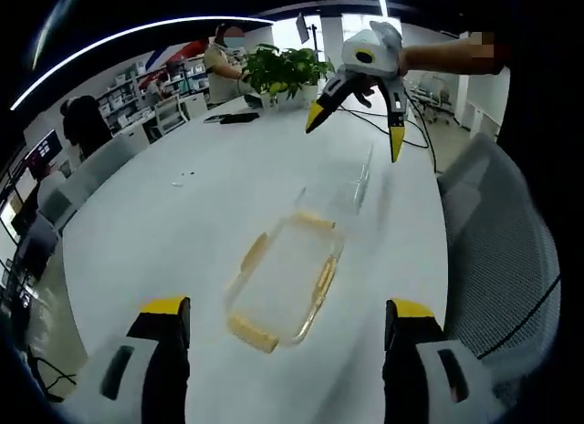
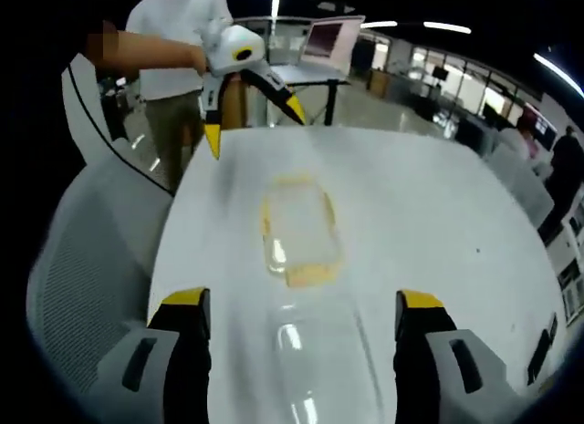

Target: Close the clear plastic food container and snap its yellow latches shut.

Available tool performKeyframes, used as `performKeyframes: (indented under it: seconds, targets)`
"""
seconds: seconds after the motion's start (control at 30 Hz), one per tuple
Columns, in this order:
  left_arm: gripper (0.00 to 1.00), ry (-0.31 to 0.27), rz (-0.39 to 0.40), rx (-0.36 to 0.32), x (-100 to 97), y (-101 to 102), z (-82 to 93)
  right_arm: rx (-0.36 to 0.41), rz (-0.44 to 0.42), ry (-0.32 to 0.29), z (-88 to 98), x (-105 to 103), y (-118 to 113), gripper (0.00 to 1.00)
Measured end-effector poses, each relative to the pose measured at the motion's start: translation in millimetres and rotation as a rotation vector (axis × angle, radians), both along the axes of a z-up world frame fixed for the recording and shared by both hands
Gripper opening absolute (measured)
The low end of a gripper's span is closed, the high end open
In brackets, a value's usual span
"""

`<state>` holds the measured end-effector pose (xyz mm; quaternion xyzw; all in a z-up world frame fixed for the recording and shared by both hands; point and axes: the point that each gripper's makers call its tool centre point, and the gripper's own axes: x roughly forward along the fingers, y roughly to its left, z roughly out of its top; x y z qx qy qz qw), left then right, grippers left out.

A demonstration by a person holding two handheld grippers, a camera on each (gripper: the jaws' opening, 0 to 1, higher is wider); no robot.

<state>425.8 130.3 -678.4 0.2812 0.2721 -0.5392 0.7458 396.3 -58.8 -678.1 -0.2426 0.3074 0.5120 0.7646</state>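
A clear plastic container base [image 1: 283, 280] with yellow latches lies open on the white table [image 1: 137, 223], a little ahead of my left gripper [image 1: 290, 307], which is open and holds nothing. Its clear lid [image 1: 361, 180] lies flat on the table just beyond the base. My right gripper [image 1: 356, 137] hangs open above the far end, yellow tips down. In the right gripper view the lid [image 2: 318, 356] sits between my open right gripper's [image 2: 304, 301] jaws, the base [image 2: 297, 231] lies beyond it, and the left gripper [image 2: 254, 128] hovers open past that.
Grey mesh chairs [image 1: 502, 260] [image 2: 91, 260] stand along the table's long edge. A potted plant [image 1: 283, 68], black items [image 1: 239, 118] and cables [image 1: 406, 123] sit at one end. A person [image 2: 178, 32] stands by the other end, with desks and people farther off.
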Motion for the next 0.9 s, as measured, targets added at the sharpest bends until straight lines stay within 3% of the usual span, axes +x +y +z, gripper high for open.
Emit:
performKeyframes:
  seconds: [0.33,0.9]
  targets:
    - [0.77,0.021,-0.113,0.090,11.3,6,-22.5,-0.052,-0.007,0.039,-15.5,13,10,0.77]
    - [0.65,0.062,-0.228,0.228,26.9,17,-62.0,-0.108,0.009,0.085,-41.2,26,28,0.64]
